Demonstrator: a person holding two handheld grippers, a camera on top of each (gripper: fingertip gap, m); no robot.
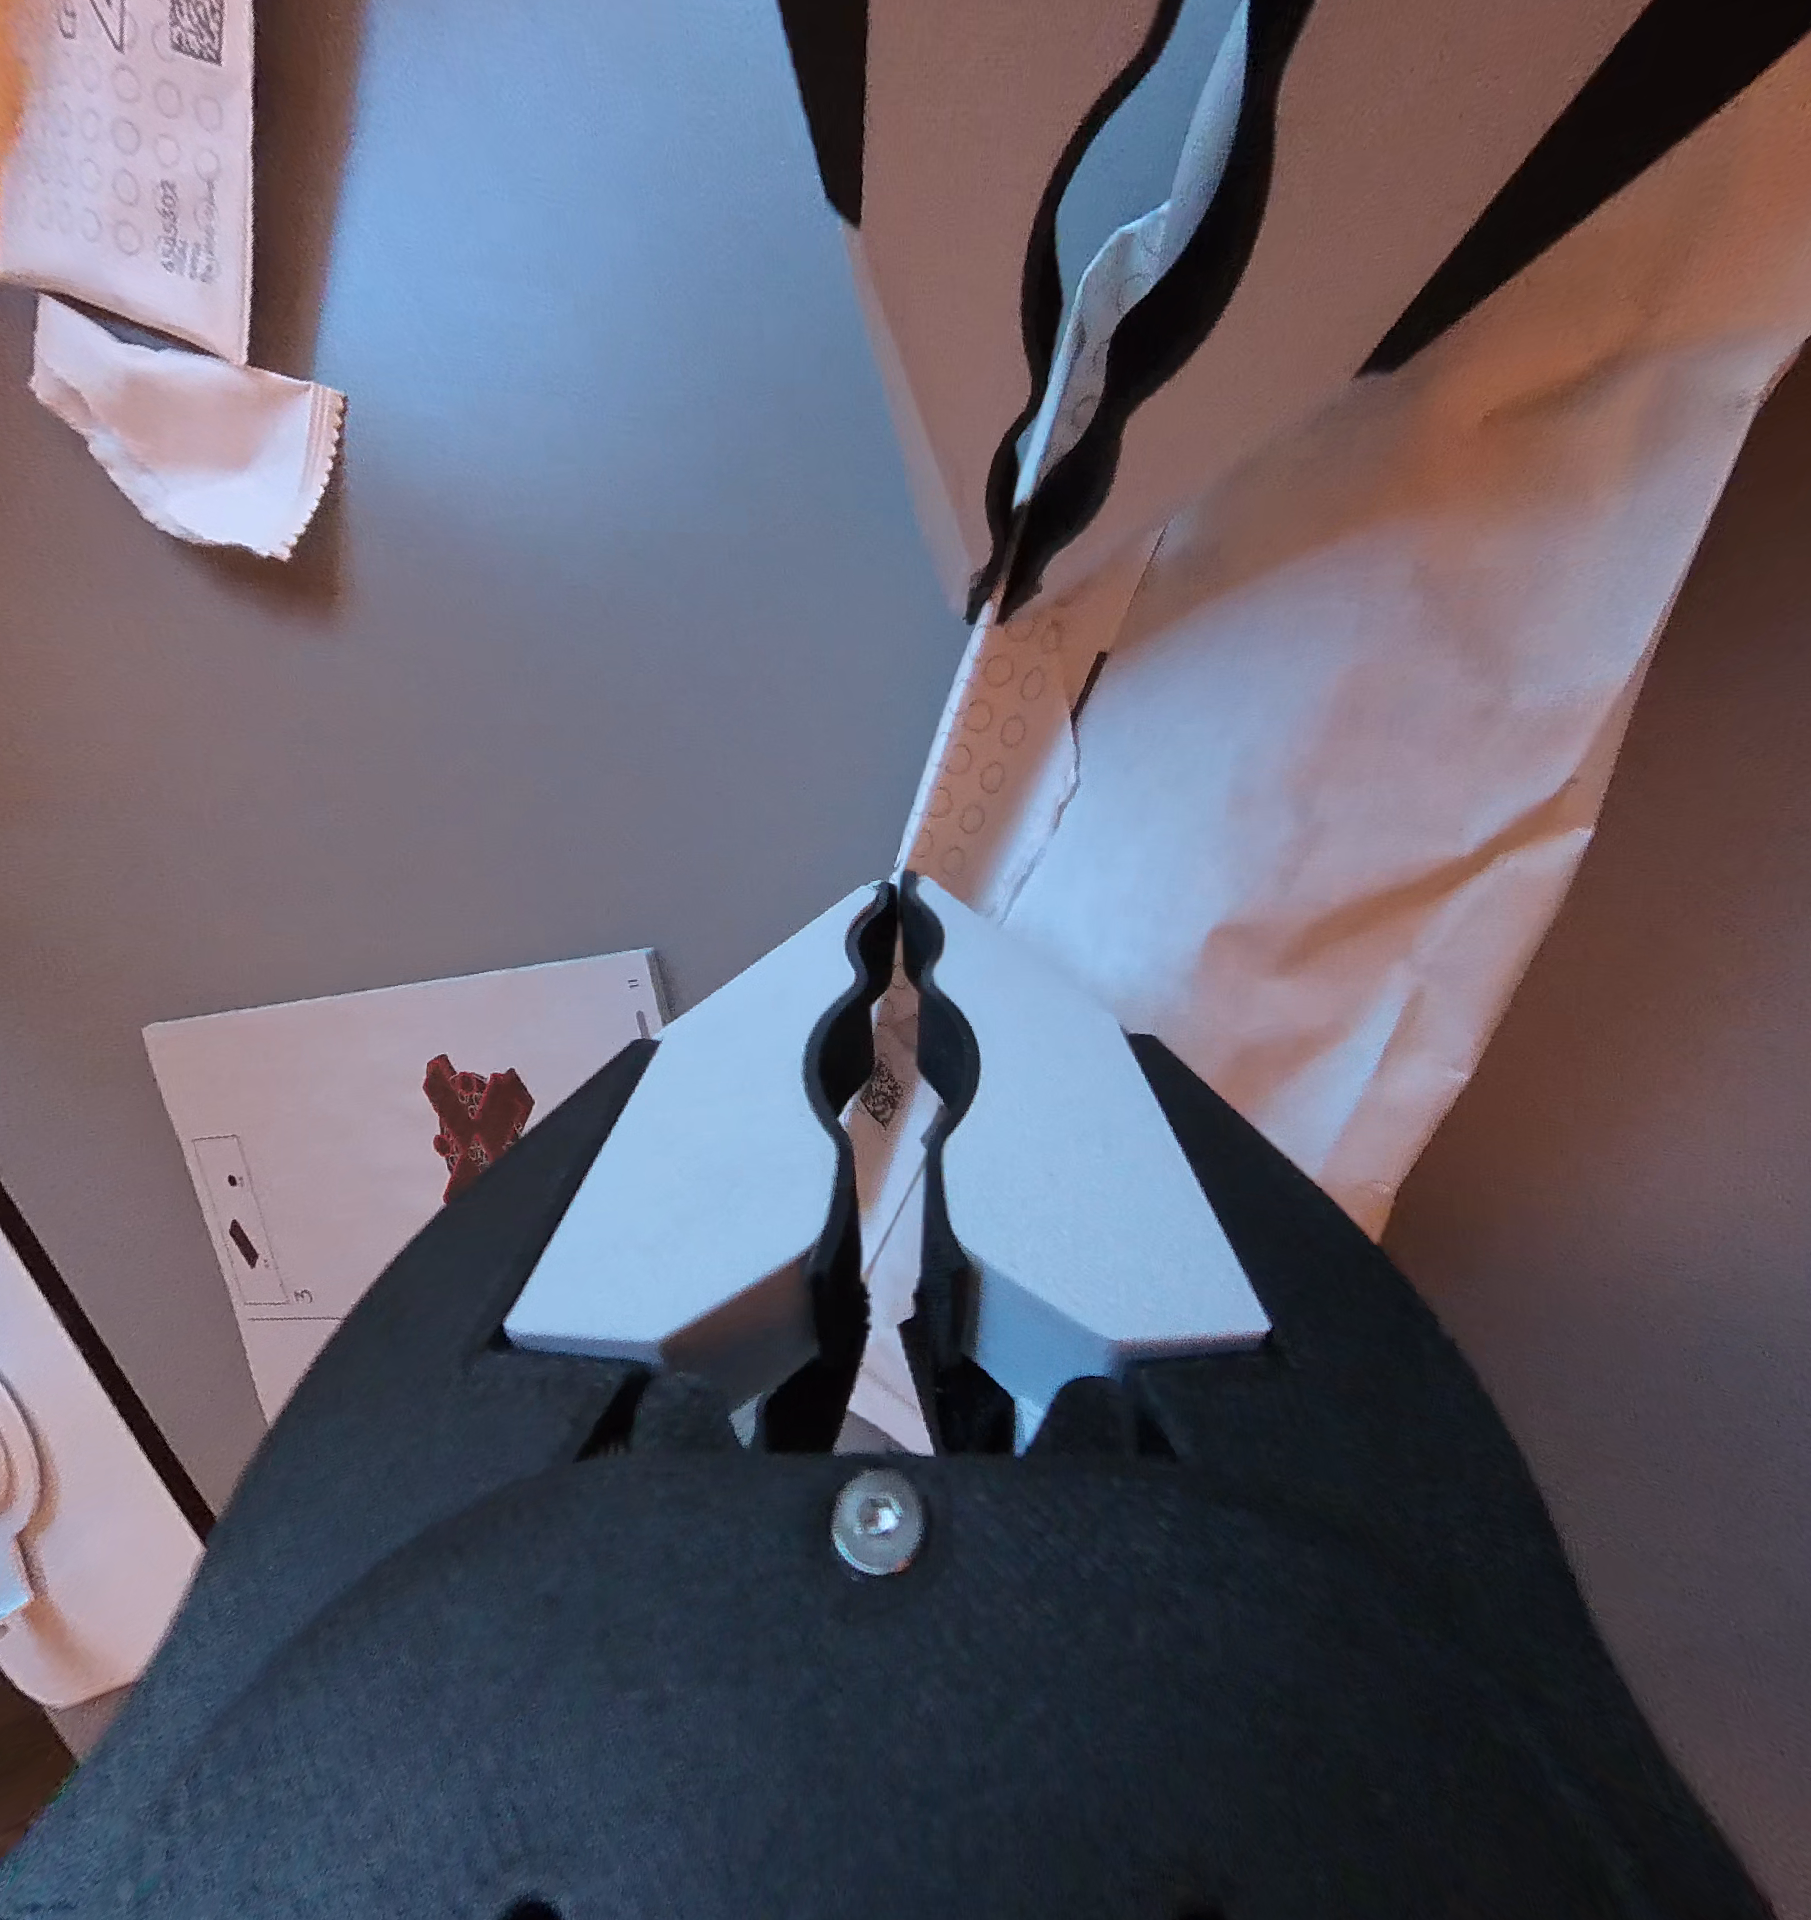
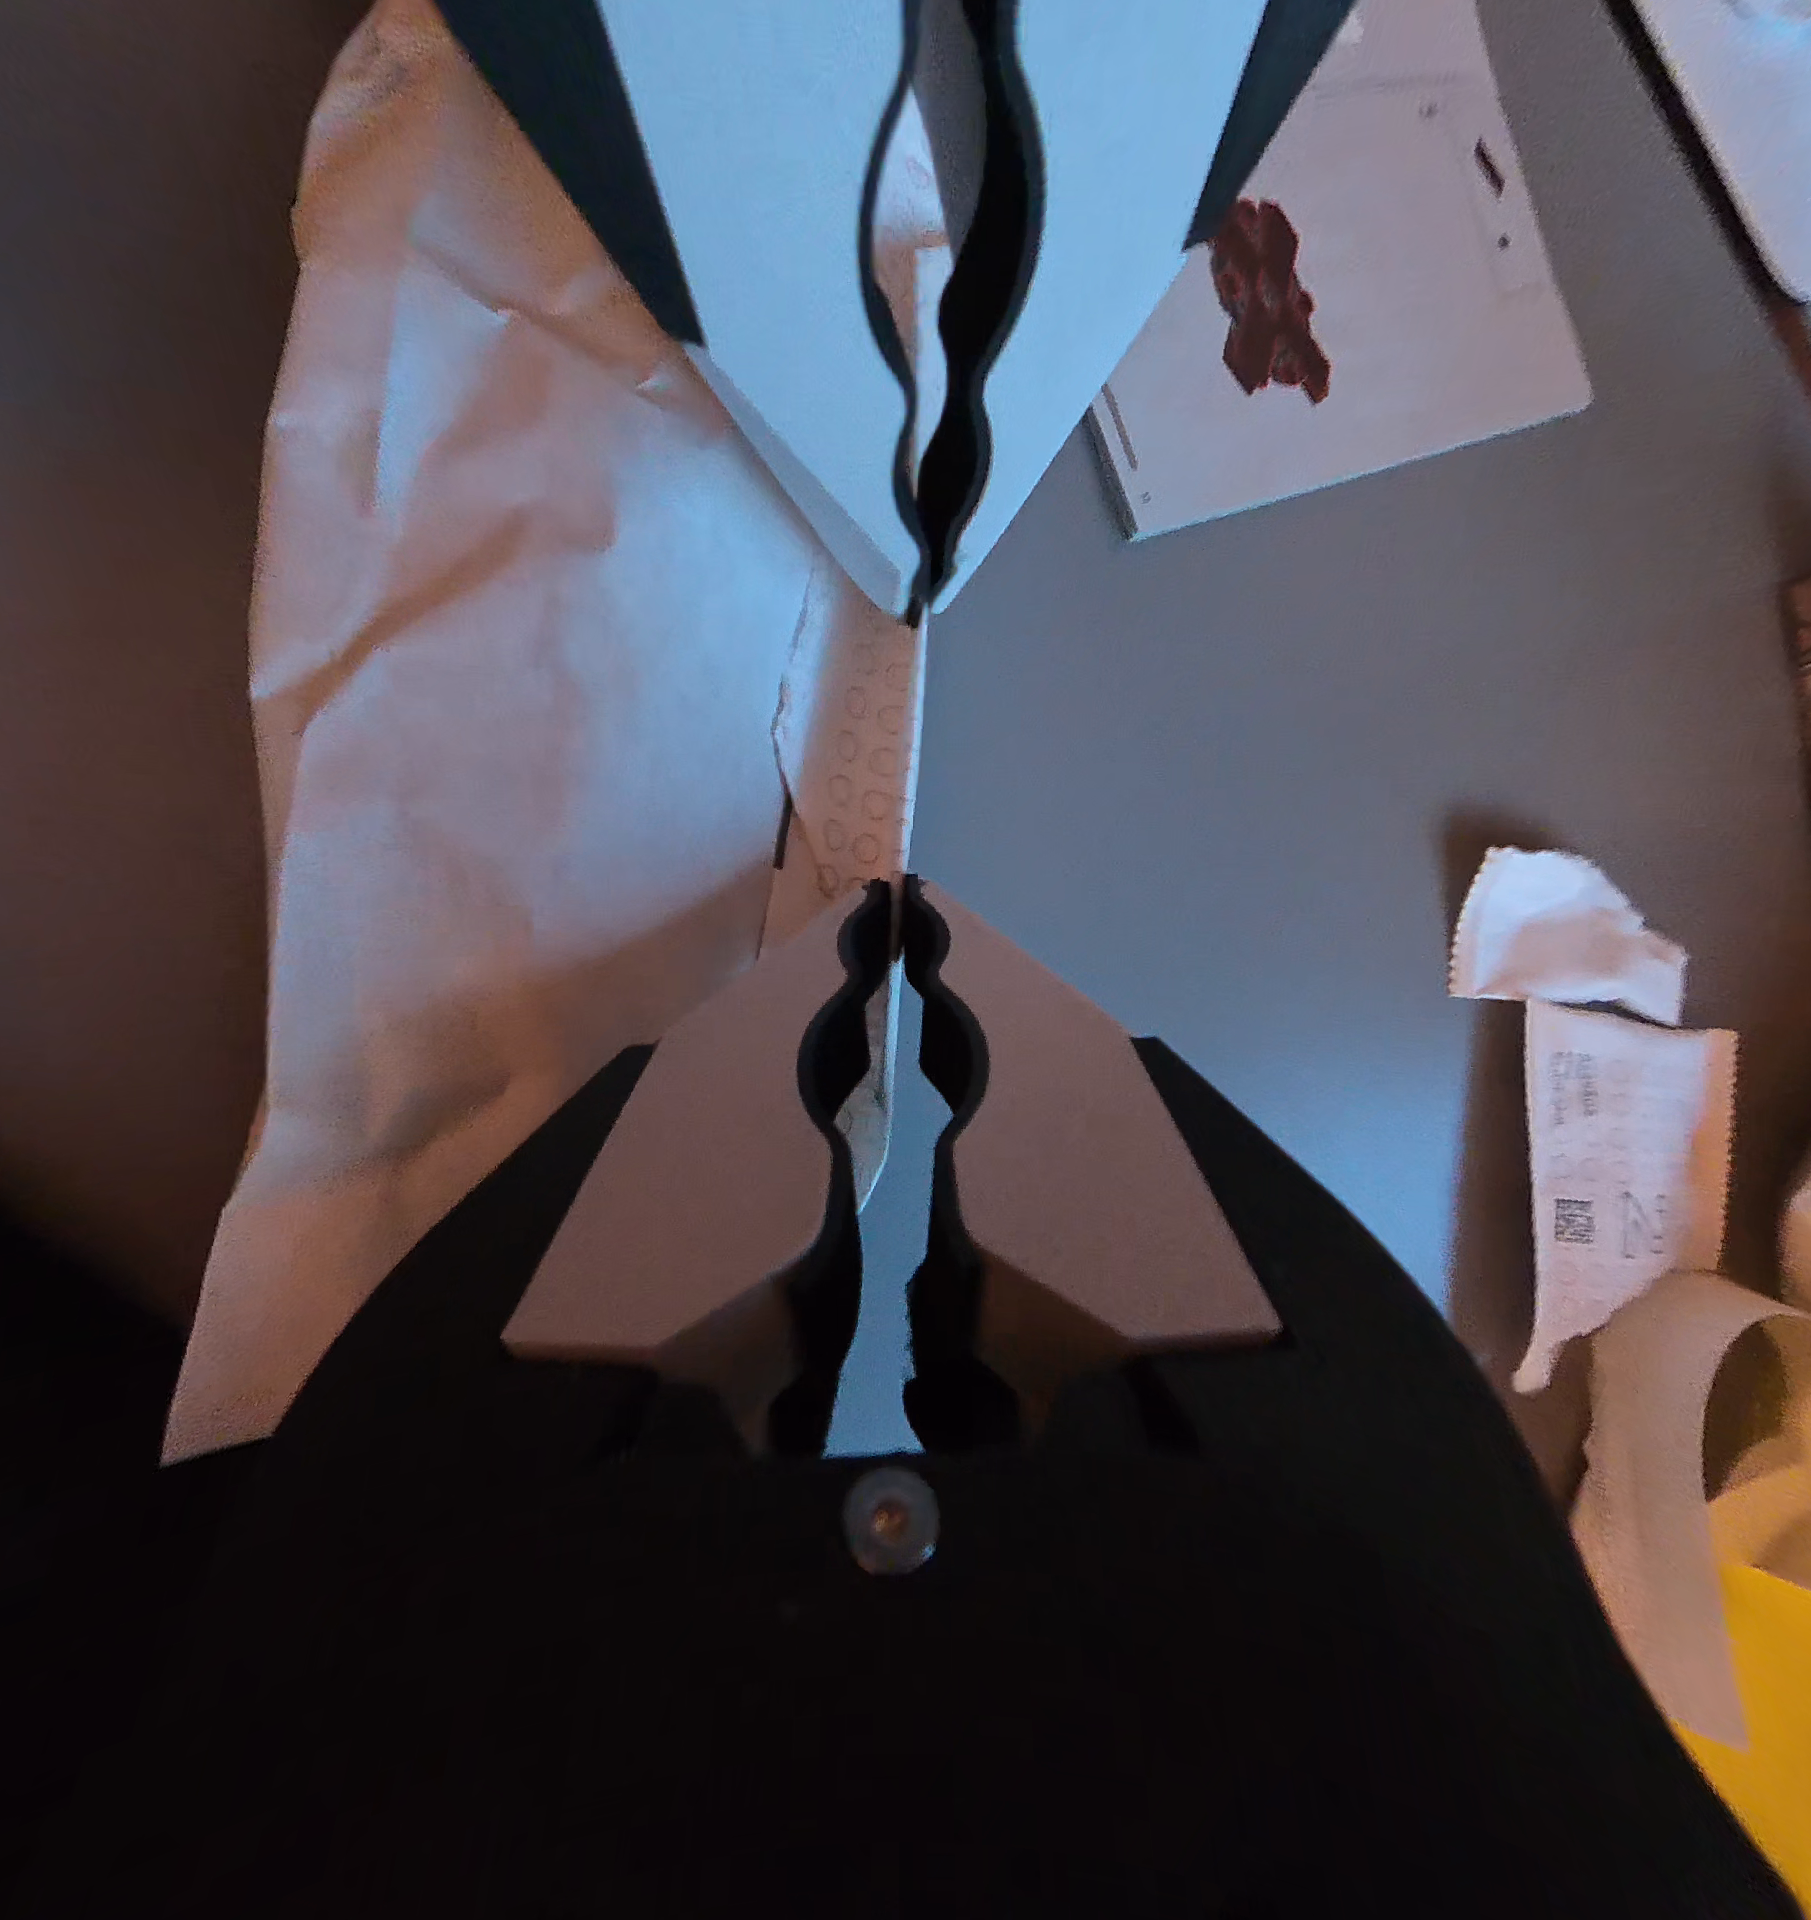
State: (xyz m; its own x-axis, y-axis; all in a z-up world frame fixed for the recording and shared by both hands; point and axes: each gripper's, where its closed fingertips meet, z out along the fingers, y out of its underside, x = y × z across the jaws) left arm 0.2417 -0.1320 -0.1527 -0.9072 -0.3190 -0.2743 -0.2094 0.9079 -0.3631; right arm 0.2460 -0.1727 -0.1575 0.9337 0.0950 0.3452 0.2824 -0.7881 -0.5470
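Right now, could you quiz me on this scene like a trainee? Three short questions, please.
1. True or false: both grippers' fingers pinch the same paper bag.
2. Which lies flat on the table? A) a booklet B) a cup C) a plate
3. Fill in: the torn empty packet is coloured ____.

Key: 1 true: the left gripper and right gripper grip its edge. 2 A: the instruction booklet. 3 white.

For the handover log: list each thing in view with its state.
paper bag: sealed edge clamped between both grippers, body hanging crumpled.
left gripper: shut on paper bag.
right gripper: shut on paper bag.
torn packet: ripped open, lying flat.
booklet: lying open.
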